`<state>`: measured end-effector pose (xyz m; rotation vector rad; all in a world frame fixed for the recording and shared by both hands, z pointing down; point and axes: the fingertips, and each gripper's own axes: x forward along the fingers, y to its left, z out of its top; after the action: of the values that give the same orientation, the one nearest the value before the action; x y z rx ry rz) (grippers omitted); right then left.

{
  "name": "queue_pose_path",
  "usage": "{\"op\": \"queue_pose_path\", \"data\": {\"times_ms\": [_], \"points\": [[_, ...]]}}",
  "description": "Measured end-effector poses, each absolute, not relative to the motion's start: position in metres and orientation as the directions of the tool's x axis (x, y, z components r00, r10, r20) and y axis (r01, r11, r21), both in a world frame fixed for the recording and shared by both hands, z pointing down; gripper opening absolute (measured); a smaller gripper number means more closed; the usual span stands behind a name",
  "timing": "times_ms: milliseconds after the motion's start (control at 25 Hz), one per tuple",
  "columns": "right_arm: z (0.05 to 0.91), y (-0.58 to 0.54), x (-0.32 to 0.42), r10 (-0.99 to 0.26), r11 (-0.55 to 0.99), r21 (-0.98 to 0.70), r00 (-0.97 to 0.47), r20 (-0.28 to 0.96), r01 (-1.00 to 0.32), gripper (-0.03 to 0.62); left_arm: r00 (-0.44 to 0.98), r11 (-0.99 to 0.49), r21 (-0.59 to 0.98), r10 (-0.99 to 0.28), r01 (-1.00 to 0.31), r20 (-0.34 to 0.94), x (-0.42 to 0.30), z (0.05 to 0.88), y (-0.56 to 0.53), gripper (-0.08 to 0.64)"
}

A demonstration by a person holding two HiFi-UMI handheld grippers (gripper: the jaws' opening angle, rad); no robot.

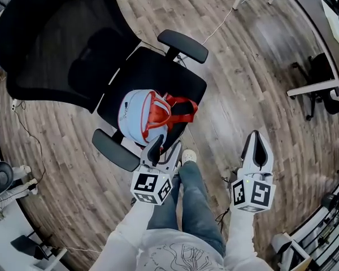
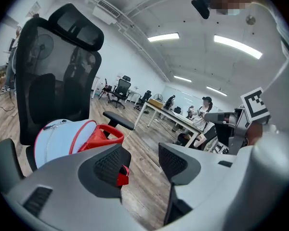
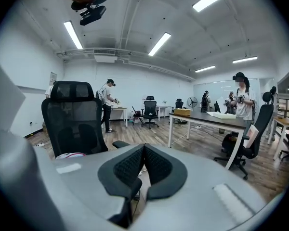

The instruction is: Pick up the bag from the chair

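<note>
step: reach-in for grasp | bag (image 1: 150,116): pale blue, lies on seat of chair (image 1: 164,75), red handles (image 1: 175,110) flop to one side | left hand-held gripper (image 2: 144,160): jaws wide apart, nothing between, near bag, apparently not touching | right hand-held gripper (image 3: 143,163): jaws together, empty, well aside | advice: steer left jaws across a handle loop, not the soft body; close only once the strap sits between the pads

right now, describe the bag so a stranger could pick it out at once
Find the black mesh chair on the wood floor. The bag lies on its seat, between the armrests. It is the only pale blue thing there, with bright red straps.
</note>
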<state>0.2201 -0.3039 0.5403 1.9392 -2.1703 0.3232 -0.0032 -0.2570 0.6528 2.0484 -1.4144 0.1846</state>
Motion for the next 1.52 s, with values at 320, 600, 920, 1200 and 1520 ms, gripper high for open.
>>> {"op": "queue_pose_path", "data": {"times_ms": [320,600,920,1200,1520], "points": [[0.577,-0.322,0.219,-0.932,0.138,-0.036,-0.142,0.334,-0.99,0.011,0.324,-0.131,0.371,-0.787,-0.919,0.524,-0.008,0.723,-0.277,0.253],[0.604,-0.324,0.213,-0.913,0.17,-0.037,-0.172,0.37,-0.985,0.011,0.289,-0.085,0.372,-0.792,-0.924,0.537,-0.013,0.762,-0.302,0.253],[0.626,-0.317,0.21,-0.895,0.181,-0.054,-0.188,0.404,-0.982,0.011,0.289,-0.086,0.369,-0.791,-0.925,0.539,-0.014,0.78,-0.33,0.251],[0.635,-0.318,0.211,-0.882,0.195,-0.038,-0.192,0.431,-0.98,0.011,0.269,-0.093,0.32,-0.781,-0.943,0.564,-0.018,0.781,-0.331,0.05],[0.615,-0.327,0.208,-0.894,0.192,-0.037,-0.19,0.405,-0.981,0.011,0.335,-0.132,0.373,-0.76,-0.918,0.556,-0.007,0.759,-0.321,0.031]]}}
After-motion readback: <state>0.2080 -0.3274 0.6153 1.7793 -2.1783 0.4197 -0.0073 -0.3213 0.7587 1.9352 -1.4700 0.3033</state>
